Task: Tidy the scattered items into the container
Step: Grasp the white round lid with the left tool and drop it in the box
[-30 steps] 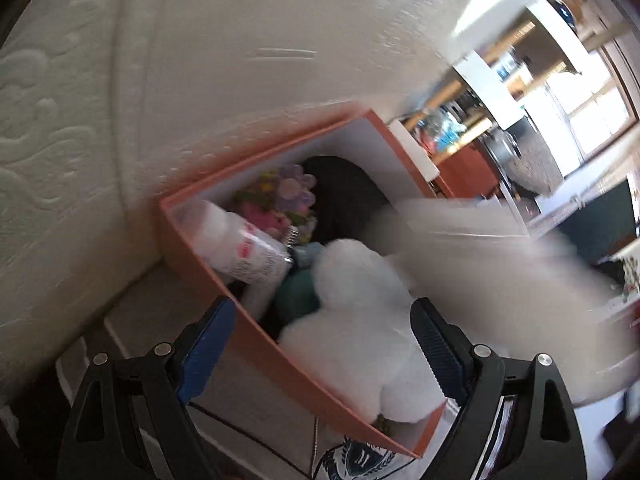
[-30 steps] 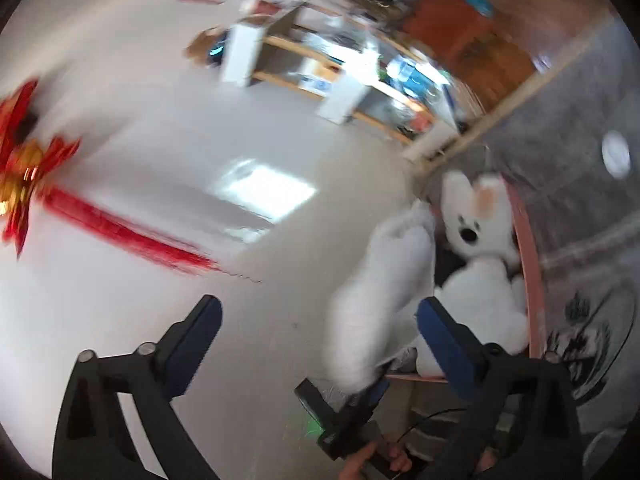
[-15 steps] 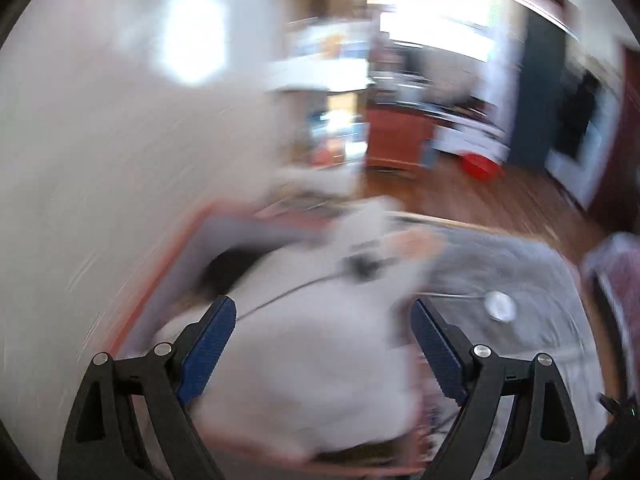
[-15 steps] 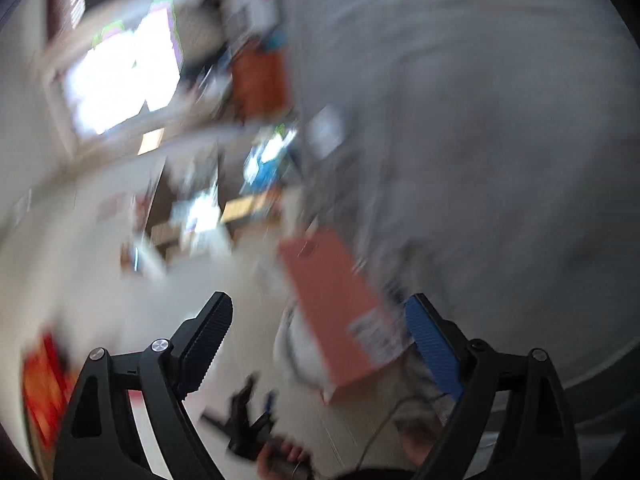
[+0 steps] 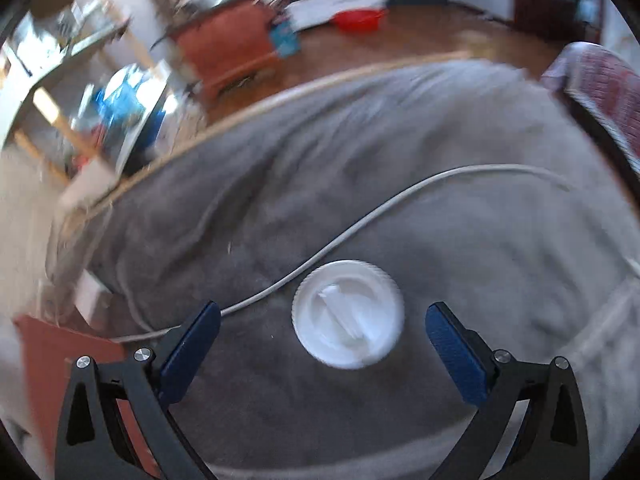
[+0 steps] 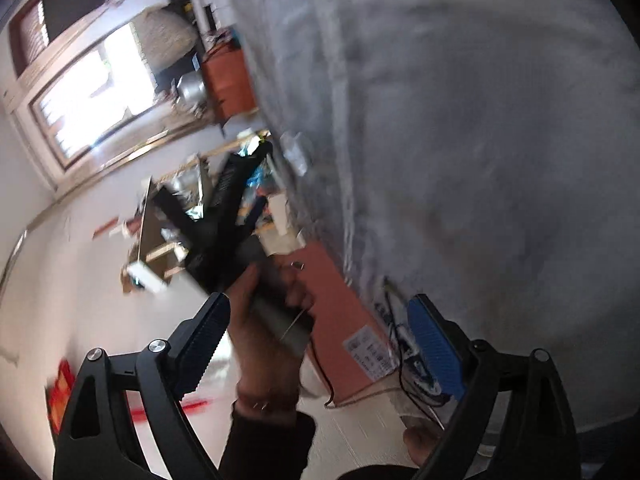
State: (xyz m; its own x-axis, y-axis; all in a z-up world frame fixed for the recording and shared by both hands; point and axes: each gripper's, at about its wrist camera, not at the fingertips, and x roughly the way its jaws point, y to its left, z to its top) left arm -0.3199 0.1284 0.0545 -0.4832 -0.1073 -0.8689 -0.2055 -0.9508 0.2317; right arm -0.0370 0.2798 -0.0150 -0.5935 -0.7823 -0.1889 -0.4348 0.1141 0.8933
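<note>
Left gripper, jaws spread and empty, hovers over a white lid on the grey rug; right gripper likewise gapes, and the cable beside the lid could snag a closing finger.

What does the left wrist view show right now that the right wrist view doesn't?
Only the left wrist view shows the white lid lying on the grey blanket between the open left tongs, with a white cable behind it. Only the right wrist view shows the hand gripping the left tool, seen past the open right tongs. Both show the blanket and the orange box.
</note>
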